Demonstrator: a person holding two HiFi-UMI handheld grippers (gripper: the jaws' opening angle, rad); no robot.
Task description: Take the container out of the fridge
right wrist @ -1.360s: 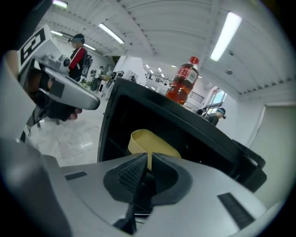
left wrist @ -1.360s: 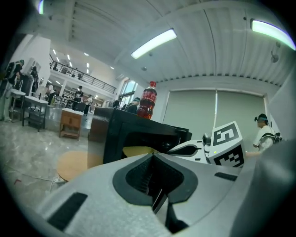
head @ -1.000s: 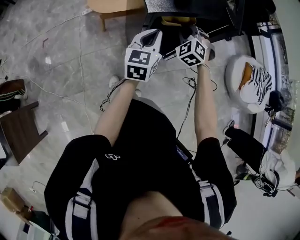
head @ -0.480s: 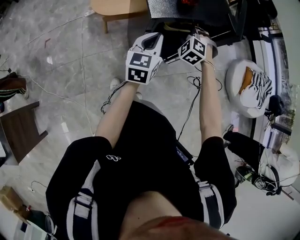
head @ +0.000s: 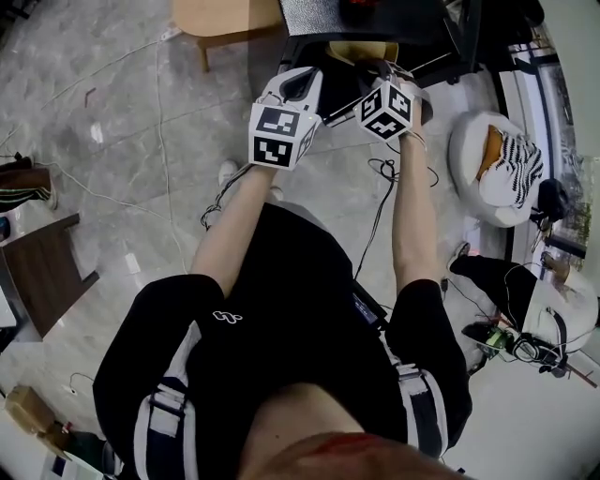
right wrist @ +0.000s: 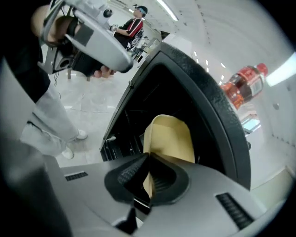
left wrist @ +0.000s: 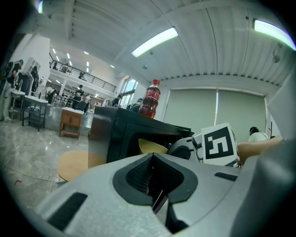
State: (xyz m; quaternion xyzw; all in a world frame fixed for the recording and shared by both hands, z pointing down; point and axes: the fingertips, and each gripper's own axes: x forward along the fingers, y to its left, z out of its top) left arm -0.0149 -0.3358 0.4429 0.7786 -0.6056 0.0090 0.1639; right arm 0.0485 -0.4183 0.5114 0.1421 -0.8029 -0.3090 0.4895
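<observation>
A small black fridge (head: 375,21) stands open in front of me, also seen in the left gripper view as the fridge (left wrist: 108,134). A tan container (right wrist: 170,136) sits at its opening, with my right gripper (right wrist: 147,172) shut on its near rim. In the head view the container (head: 354,52) shows just ahead of the right gripper (head: 380,73). My left gripper (head: 292,86) hangs beside it at the fridge's left front, shut on nothing. From the left gripper (left wrist: 152,156) I see the container (left wrist: 152,147) inside the opening.
A red drink bottle (left wrist: 150,98) stands on top of the fridge. A round wooden stool (head: 225,17) is to the fridge's left. Cables (head: 164,150) trail over the marble floor. A white beanbag (head: 497,169) lies at the right, a dark wooden piece (head: 42,267) at the left.
Both grippers stay at the fridge opening with barely any shift. The container's tan edge shows a little more in the opening than half a second ago.
</observation>
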